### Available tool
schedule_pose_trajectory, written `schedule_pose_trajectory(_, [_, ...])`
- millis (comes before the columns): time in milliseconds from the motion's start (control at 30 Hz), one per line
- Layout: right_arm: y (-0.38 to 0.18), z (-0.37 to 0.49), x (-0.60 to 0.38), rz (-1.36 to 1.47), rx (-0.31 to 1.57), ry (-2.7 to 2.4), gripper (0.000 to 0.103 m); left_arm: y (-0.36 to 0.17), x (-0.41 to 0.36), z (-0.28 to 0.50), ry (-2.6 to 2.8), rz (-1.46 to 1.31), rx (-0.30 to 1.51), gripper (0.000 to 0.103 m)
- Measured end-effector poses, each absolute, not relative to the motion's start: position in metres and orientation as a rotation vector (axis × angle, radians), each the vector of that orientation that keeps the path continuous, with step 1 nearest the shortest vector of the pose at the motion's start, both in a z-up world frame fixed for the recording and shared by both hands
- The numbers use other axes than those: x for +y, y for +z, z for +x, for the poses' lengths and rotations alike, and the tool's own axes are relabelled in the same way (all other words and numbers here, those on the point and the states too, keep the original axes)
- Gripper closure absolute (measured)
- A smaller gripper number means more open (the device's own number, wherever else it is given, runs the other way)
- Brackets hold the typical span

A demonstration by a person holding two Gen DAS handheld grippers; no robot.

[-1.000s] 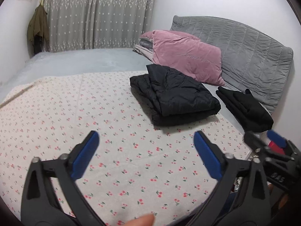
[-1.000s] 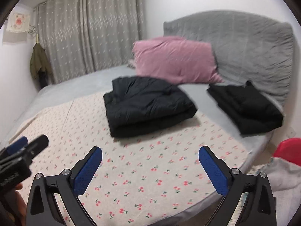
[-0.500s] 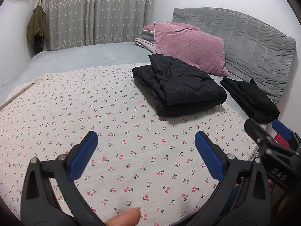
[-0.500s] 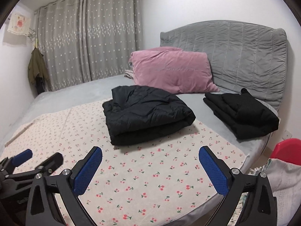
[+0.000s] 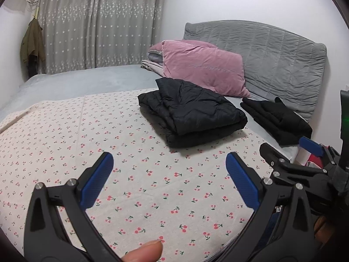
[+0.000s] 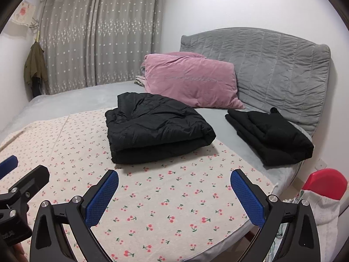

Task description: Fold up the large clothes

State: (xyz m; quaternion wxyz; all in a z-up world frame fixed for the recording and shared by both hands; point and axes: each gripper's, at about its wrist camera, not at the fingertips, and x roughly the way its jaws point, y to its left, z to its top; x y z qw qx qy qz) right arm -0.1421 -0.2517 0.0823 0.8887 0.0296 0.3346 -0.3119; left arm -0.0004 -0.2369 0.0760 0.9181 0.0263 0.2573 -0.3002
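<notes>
A folded black puffer jacket (image 5: 192, 115) (image 6: 157, 128) lies on the cherry-print sheet (image 5: 130, 174) (image 6: 174, 207) near the pillows. A second folded black garment (image 5: 277, 118) (image 6: 270, 135) lies to its right on the grey bed cover by the headboard. My left gripper (image 5: 169, 174) is open and empty, held above the sheet well short of the jacket. My right gripper (image 6: 174, 192) is open and empty, also short of the jacket. Each gripper shows at the edge of the other's view (image 5: 305, 163) (image 6: 19, 187).
A pink pillow (image 5: 202, 69) (image 6: 189, 78) leans on the grey quilted headboard (image 5: 272, 61) (image 6: 272, 65). Grey curtains (image 6: 98, 37) and a hanging green coat (image 6: 35, 67) are at the back. A red object (image 6: 325, 183) and pale cloth sit beside the bed's right edge.
Both grippers have drawn back and risen a little from the bed, so the jacket and garment look farther away. Both stay open and empty.
</notes>
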Motion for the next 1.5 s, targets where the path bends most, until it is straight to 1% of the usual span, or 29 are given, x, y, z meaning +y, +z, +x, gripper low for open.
schedule_pose_trajectory(833, [0.0807, -0.1393, -0.2481, 0.044, 0.707, -0.633, 0.0, 0.0722, -0.2392, 0.0009, -0.63, 0.052, 0.557, 0.001])
schedule_pose_trajectory(1500, [0.0787, -0.1381, -0.2485, 0.043, 0.707, -0.64, 0.0, 0.0742, -0.2406, -0.0038, -0.639, 0.069, 0.543, 0.001])
